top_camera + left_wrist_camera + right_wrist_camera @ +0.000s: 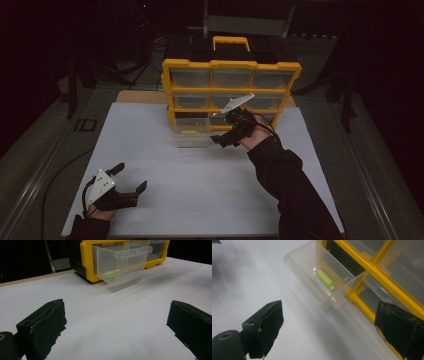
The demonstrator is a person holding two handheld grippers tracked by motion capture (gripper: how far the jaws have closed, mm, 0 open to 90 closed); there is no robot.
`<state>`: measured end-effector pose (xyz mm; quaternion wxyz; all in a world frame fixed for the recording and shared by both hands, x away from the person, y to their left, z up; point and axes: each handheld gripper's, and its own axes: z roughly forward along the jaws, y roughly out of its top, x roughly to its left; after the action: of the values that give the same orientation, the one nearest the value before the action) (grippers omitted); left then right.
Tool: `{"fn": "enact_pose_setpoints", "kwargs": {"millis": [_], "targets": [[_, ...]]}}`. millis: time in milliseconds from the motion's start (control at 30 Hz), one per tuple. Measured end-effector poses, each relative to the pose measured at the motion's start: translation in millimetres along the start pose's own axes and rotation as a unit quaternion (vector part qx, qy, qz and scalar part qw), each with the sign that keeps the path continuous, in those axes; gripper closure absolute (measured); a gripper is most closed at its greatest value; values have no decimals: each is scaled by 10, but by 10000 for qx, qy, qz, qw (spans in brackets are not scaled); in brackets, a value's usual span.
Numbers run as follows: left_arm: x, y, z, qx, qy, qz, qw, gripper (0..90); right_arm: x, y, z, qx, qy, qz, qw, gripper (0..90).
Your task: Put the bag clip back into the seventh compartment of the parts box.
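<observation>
High view: your right gripper jaws released, just beside pulled-out clear drawer of yellow organizer; green piece lies inside; your left gripper jaws released, low over white surface, well apart

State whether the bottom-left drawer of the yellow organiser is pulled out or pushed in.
Pulled out: the clear drawer juts forward of the yellow frame, exposing a green piece inside.

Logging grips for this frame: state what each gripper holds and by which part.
Nothing is held. The left gripper and right gripper are both open and bare; the drawer stands untouched.
</observation>
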<state>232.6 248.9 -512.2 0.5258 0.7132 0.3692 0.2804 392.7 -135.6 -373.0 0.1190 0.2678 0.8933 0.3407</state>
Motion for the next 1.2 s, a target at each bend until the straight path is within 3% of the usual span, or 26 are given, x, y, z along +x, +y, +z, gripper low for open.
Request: {"fn": "enact_pose_setpoints", "kwargs": {"millis": [367, 567, 833, 1033, 1133, 1200], "targets": [[-1, 1, -1, -5, 5, 0, 10000, 14, -6, -321, -124, -105, -142, 74, 9998, 85], [-7, 3, 0, -6, 2, 12, 10000, 14, -18, -517, -180, -294, -235, 237, 9990, 84], [-7, 3, 4, 11, 5, 27, 10000, 14, -6, -796, -176, -241, -343, 316, 9986, 84], [-3, 3, -2, 4, 21, 19, 10000, 14, -29, -1012, -155, -207, -255, 545, 9980, 85], [-3, 3, -2, 3, 20, 17, 10000, 14, -31, -1091, -147, -154, -353, 489, 9981, 85], [-1, 2, -1, 14, 21, 10, 10000, 14, -64, -1209, -148, -174, -374, 643, 9971, 84]]}}
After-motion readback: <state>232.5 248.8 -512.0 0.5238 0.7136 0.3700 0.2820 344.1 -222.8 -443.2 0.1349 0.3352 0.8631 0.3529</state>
